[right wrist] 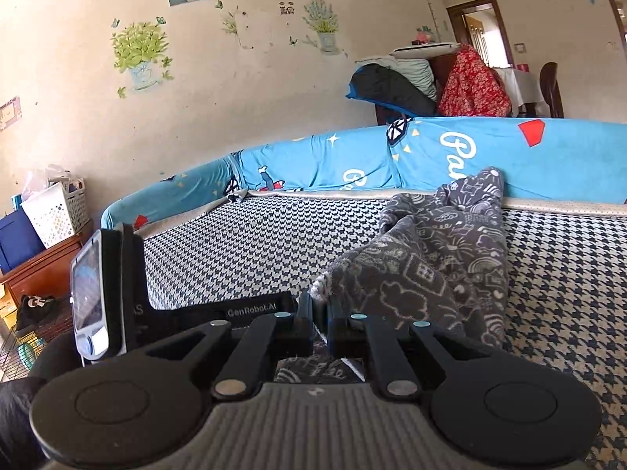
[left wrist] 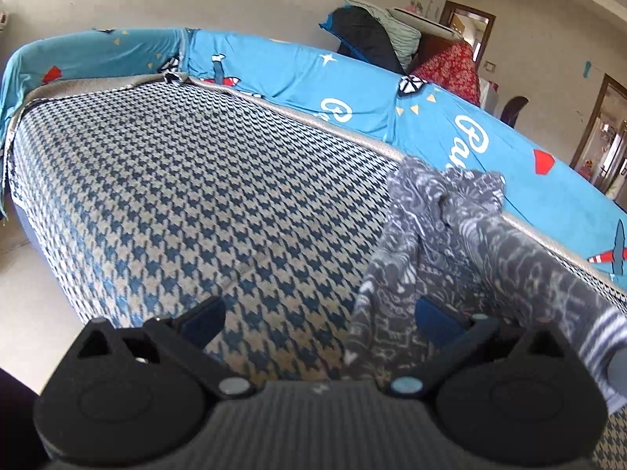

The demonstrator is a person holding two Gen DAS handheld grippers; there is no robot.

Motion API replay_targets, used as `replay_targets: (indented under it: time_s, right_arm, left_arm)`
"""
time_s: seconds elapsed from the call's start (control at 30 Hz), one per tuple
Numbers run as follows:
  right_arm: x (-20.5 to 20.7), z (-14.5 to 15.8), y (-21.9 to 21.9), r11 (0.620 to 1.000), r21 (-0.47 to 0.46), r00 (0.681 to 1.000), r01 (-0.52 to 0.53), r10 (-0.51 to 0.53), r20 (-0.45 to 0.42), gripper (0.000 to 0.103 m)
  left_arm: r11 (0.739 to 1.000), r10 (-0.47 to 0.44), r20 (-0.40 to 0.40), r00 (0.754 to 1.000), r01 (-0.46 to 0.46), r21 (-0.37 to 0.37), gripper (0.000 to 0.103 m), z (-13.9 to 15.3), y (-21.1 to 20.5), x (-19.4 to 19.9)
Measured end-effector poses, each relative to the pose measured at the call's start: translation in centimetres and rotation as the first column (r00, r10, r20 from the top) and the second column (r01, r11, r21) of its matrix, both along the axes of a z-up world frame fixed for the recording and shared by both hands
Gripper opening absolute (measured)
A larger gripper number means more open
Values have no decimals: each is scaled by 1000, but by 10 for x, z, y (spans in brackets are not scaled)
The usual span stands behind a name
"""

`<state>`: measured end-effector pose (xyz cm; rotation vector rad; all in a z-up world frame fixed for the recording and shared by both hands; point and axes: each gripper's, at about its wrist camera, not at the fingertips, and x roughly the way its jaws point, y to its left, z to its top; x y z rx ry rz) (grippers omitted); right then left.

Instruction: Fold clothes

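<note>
Early in the fold, by the look of it: grey patterned garment (right wrist: 443,258) lifted and bunched rather than laid flat, draped over the houndstooth sofa seat (left wrist: 164,180) near the blue printed back cushions (right wrist: 345,156). Right gripper (right wrist: 320,313) drawn together on a pale edge of the cloth, fabric visibly pinched between its 2 dark fingers (right wrist: 303,313), with more of the garment trailing forward from the pinch toward the cushions. Left gripper (left wrist: 319,313) spread wide, nothing clamped; cloth hanging across and in front of its right finger (left wrist: 435,315), touching or at least overlapping it, while the left finger stands bare over the seat. Likely next: bringing the spread left tool onto a second edge or corner of the garment, closing there, then pulling the 2 holds apart to stretch the piece flat on the seat before any crease. Hard to tell which part of the garment is pinched, hem or cuff.
</note>
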<state>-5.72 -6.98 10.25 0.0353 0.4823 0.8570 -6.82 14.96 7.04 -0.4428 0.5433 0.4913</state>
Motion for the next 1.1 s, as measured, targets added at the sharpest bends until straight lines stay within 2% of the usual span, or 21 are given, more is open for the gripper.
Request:
replay_targets:
  time_s: [0.23, 0.5, 0.7, 0.97, 1.1]
  right_arm:
    - [-9, -14, 31, 996, -67, 999, -49, 49, -2, 8]
    - [-12, -27, 60, 989, -119, 996, -90, 89, -12, 8]
    - [-6, -46, 75, 980, -163, 993, -114, 108, -45, 8]
    - [6, -79, 85, 967, -221, 990, -128, 110, -93, 9]
    - [11, -87, 83, 966, -221, 987, -131, 106, -124, 13]
  left_arm:
    - [997, 73, 54, 996, -72, -16, 103, 16, 19, -19]
    - [996, 90, 118, 989, -92, 9, 103, 35, 29, -36]
    - [996, 87, 123, 989, -85, -19, 103, 34, 32, -37]
    - [999, 43, 106, 993, -41, -20, 103, 30, 24, -27]
    - [999, 38, 96, 995, -36, -20, 103, 27, 20, -22]
